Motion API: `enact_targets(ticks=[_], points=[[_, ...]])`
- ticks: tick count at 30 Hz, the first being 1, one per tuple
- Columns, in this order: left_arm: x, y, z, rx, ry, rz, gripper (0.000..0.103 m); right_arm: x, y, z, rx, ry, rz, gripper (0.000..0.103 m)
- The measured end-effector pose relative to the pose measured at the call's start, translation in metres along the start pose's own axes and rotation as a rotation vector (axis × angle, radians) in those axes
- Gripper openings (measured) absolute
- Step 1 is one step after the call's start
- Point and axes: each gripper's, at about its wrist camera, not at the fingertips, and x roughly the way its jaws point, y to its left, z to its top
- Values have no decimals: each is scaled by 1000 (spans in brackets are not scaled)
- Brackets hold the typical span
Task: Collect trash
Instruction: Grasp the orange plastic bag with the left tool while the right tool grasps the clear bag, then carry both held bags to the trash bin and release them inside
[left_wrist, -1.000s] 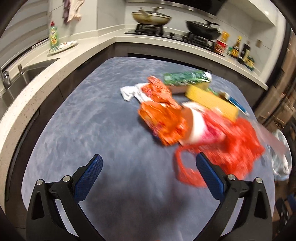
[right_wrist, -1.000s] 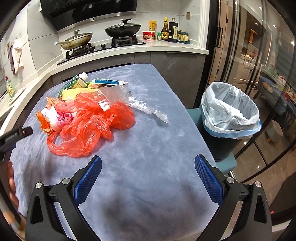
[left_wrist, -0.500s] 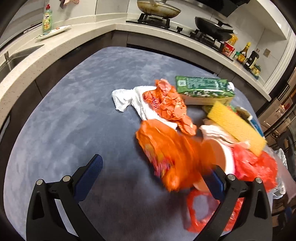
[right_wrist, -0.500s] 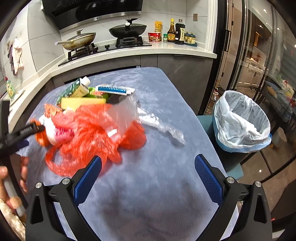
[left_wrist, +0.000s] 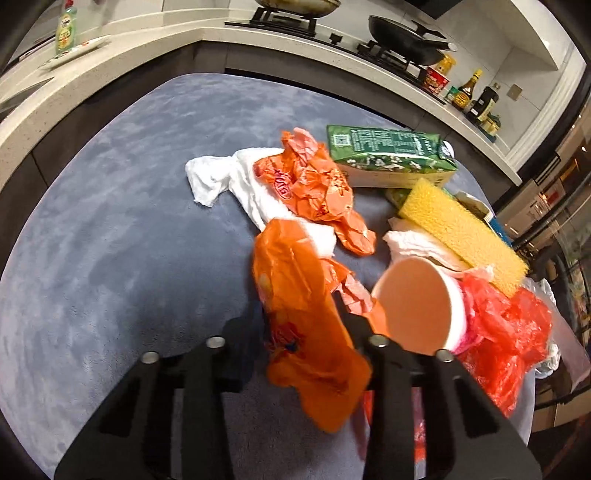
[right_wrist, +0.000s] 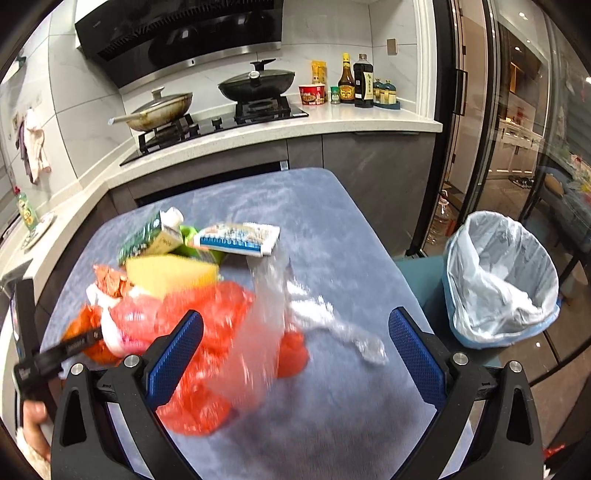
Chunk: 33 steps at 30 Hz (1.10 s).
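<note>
Orange wrapper (left_wrist: 306, 332) pinched in left gripper (left_wrist: 299, 332), bare cloth (left_wrist: 110, 240) leftward.

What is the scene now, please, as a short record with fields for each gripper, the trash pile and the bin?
left gripper: shut on orange wrapper
right gripper: open, above red plastic bag
trash pile: green carton, yellow sponge, paper cup, white tissue
surface: blue-grey table
trash bin: white liner, beside the table

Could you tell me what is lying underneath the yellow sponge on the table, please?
The yellow sponge rests on crumpled white paper, with its lower end over the red plastic bag. Anything beneath its middle is covered and cannot be seen.
</note>
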Motion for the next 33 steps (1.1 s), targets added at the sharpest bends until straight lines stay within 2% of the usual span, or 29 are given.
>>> enact_targets(ticks=[6,13,19,21,23,25,28,33], points=[[-9,-4,-7,21,7,3,22,33,1,20,6,20,25,96],[-19,-6,-19,45,14,19,22,71,2,17,0,81,34,82],[-30,-12,-28,66,8,21,22,96,1,9,-8,130,42,59],[-35,-13,-30,73,0,26,22,102,-1,4,-9,152,46,47],[-43,-15,-33,83,-15,35,22,104,-2,1,-9,167,54,30],[-50,-17,-35,88,-27,38,22,102,-5,-2,-9,171,59,22],[-63,-18,-38,92,-43,37,22,90,-9,-5,-14,159,53,15],[-87,-28,-42,112,-79,28,22,55,-23,-9,-14,117,46,9]])
